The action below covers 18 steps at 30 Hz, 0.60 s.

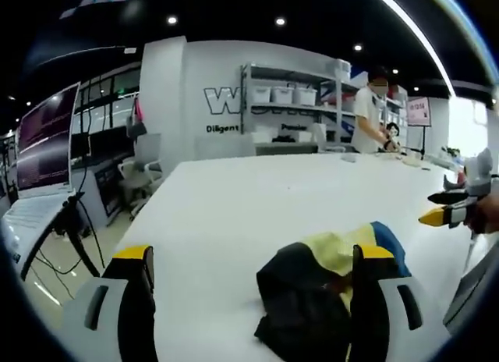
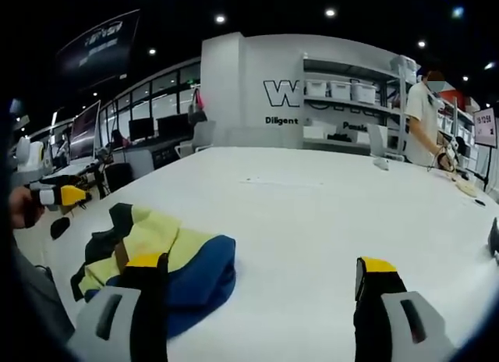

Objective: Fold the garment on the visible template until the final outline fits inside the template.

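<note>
Garment bunched by left claw, maybe touching

At 5 o'clock in the left gripper view, a jaw hides part of the garment; wall lettering sits half behind shelves.

A broad white table is stretching away toward the far wall, and a crumpled black, yellow and blue garment is lying on its near part. Small items are sitting at the far right edge, too small to tell.
</note>
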Each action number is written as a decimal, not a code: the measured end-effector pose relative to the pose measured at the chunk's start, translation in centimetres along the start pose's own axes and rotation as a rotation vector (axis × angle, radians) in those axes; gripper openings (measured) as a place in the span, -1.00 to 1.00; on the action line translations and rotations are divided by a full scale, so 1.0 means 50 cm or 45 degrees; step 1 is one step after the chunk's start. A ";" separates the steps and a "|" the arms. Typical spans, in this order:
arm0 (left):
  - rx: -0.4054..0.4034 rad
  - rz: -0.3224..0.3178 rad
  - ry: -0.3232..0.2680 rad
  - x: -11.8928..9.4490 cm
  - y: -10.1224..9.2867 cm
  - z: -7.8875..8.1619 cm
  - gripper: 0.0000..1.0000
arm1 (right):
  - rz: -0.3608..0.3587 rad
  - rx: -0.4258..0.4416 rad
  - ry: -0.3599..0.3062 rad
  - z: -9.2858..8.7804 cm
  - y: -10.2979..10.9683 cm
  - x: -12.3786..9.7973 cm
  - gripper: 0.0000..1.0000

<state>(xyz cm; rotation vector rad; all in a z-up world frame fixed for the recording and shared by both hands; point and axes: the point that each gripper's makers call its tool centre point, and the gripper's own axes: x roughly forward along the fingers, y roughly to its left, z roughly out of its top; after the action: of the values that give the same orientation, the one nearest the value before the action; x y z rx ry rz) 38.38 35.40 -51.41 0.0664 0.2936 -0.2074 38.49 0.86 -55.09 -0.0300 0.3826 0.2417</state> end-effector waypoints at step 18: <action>0.357 -0.241 0.104 0.040 -0.054 -0.029 0.92 | 0.299 -0.235 0.037 -0.005 0.141 0.012 0.73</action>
<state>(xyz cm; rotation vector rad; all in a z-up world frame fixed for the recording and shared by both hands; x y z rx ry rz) 39.27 32.51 -53.48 0.3257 0.3508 -0.4337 37.27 7.80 -55.44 -0.1707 0.3919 0.5089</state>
